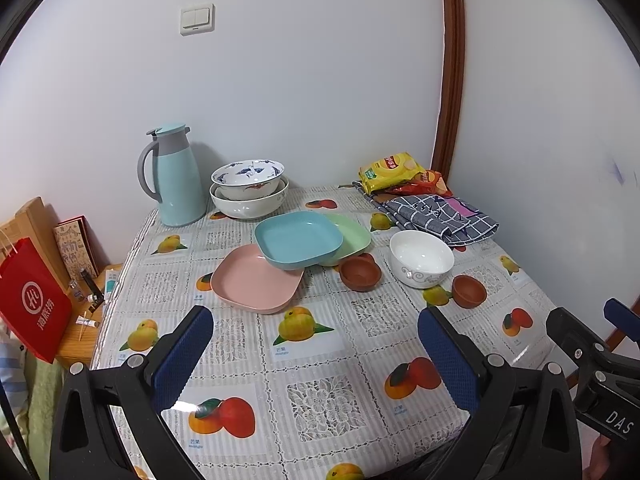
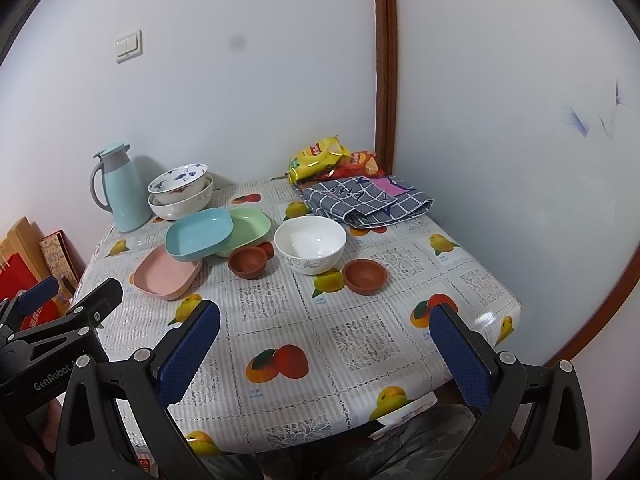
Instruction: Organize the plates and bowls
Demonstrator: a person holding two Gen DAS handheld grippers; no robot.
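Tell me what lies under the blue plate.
The blue plate rests tilted across the pink plate and the green plate, overlapping an edge of each. Whether anything else lies beneath it is hidden.

The square blue plastic plate [image 1: 297, 240] covers much of the square green plastic plate [image 1: 352, 234] and a corner of the square pink plastic plate [image 1: 256, 280]. A third small brown clay bowl [image 2: 267, 249] hides behind the nearer small brown clay bowl [image 2: 248, 262]. The large plain white ceramic bowl [image 1: 250, 202] is mostly hidden inside by the blue-patterned ceramic bowl [image 1: 248, 178] nested in it. The red paper bag [image 1: 34, 300] is cut off at the left edge.
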